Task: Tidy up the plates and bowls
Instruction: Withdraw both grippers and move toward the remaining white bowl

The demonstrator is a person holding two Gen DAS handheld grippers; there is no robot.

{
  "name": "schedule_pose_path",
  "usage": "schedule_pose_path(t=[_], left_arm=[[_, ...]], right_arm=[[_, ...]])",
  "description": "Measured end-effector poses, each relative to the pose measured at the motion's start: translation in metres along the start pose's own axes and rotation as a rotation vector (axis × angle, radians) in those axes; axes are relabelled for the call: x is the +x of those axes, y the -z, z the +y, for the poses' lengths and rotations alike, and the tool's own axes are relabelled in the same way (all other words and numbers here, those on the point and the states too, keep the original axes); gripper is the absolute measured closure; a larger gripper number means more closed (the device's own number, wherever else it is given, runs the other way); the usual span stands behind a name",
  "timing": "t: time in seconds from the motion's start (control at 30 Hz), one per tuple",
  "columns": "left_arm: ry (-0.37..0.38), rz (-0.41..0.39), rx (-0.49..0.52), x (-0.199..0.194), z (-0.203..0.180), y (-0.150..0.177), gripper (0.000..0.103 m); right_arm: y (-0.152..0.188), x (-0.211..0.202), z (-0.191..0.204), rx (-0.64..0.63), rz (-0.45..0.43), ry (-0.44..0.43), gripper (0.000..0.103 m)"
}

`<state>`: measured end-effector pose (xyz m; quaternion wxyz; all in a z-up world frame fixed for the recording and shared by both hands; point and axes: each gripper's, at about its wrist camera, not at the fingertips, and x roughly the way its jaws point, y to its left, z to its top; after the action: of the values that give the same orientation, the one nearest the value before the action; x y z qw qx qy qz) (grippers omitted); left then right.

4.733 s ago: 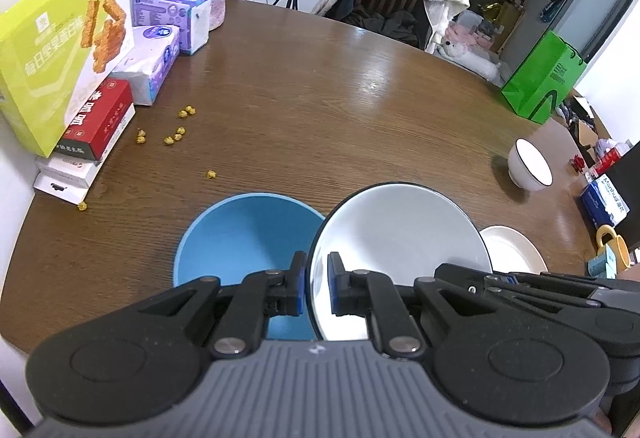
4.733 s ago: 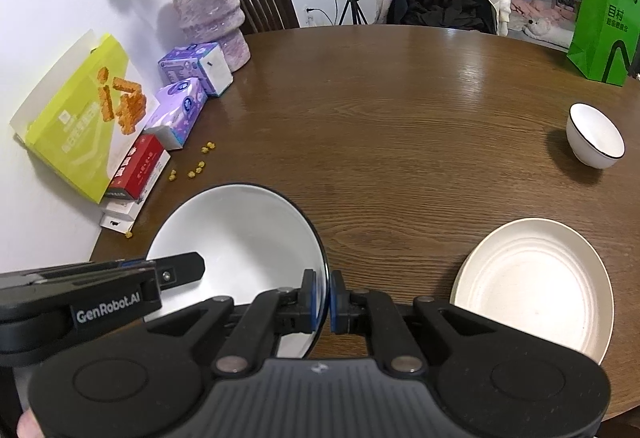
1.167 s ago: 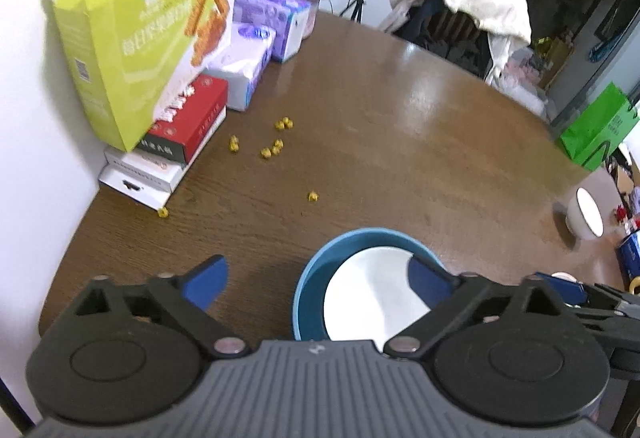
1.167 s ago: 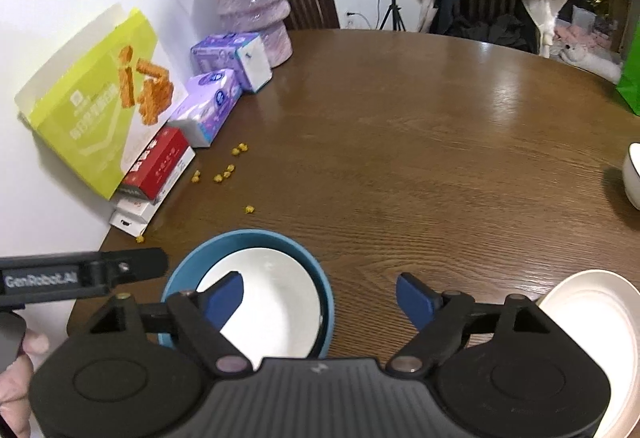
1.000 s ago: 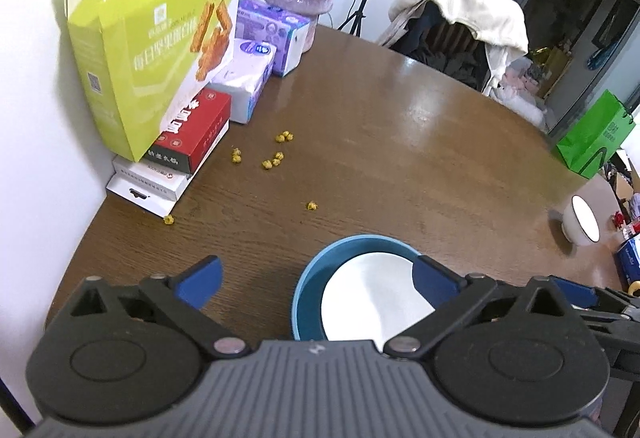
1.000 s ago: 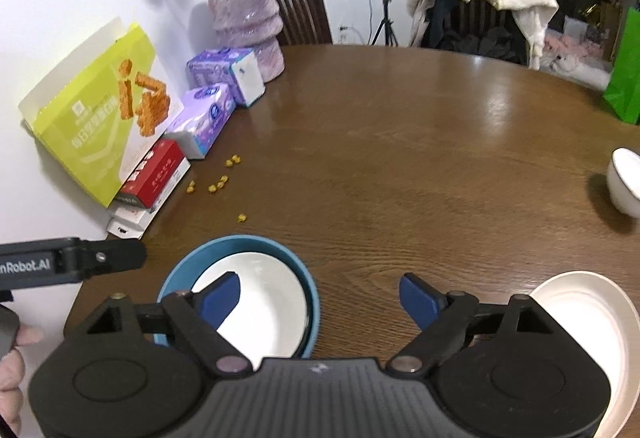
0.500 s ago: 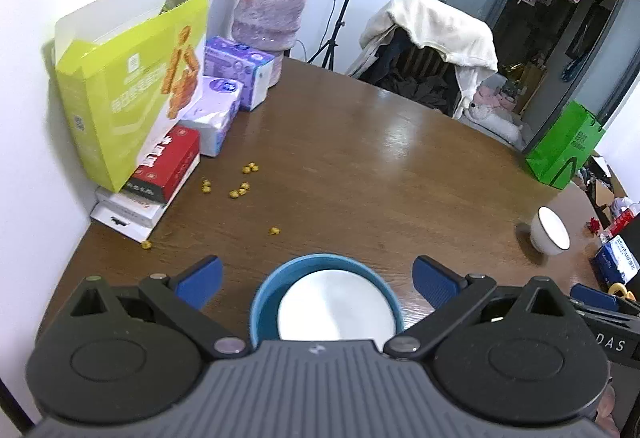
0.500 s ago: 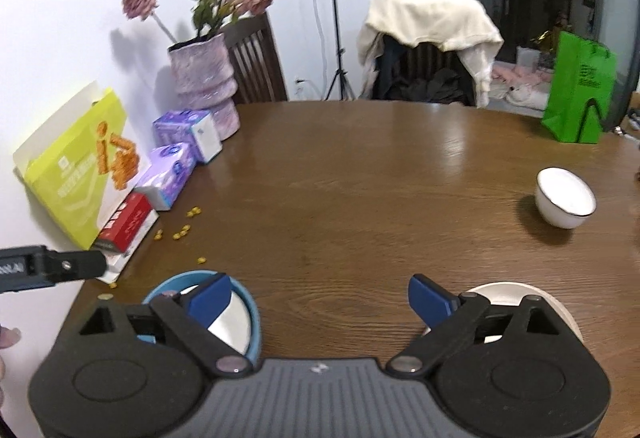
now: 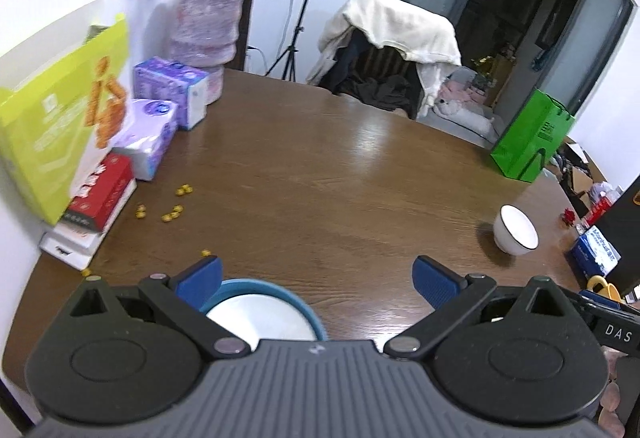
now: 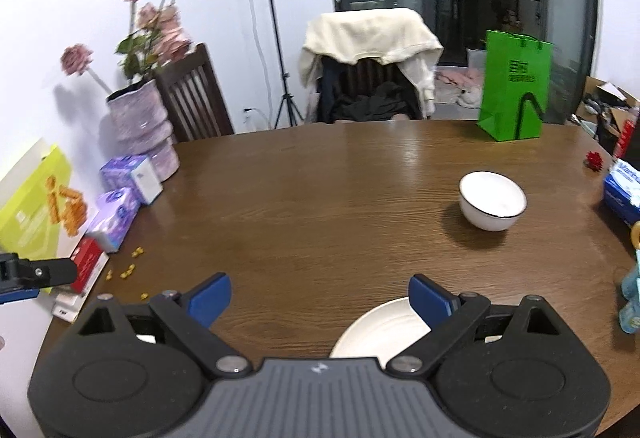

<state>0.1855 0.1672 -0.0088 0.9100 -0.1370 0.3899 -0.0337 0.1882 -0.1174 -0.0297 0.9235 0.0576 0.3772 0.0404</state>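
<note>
Both grippers have lifted back from the blue bowl (image 9: 308, 312), the white plate (image 9: 256, 318) now nested inside it

Left gripper (image 9: 316, 278) and right gripper (image 10: 320, 296) gape wide, empty; the right's jaws have just been opening. Next job looks like the cream plate (image 10: 380, 330) below it, needing a rim pinch

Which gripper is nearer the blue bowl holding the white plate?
Left. The left gripper, open, hangs just above the blue bowl; the right gripper, also open, is off to the side over the cream plate.
</note>
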Motion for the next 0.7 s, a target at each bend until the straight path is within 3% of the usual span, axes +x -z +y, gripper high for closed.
schedule_pose_path(t=[0.7], left_arm=[[0.081, 0.032, 0.103, 0.053, -0.108, -0.015, 0.000]], right_arm=[[-0.022, 0.006, -0.107, 0.084, -0.025, 0.096, 0.007]])
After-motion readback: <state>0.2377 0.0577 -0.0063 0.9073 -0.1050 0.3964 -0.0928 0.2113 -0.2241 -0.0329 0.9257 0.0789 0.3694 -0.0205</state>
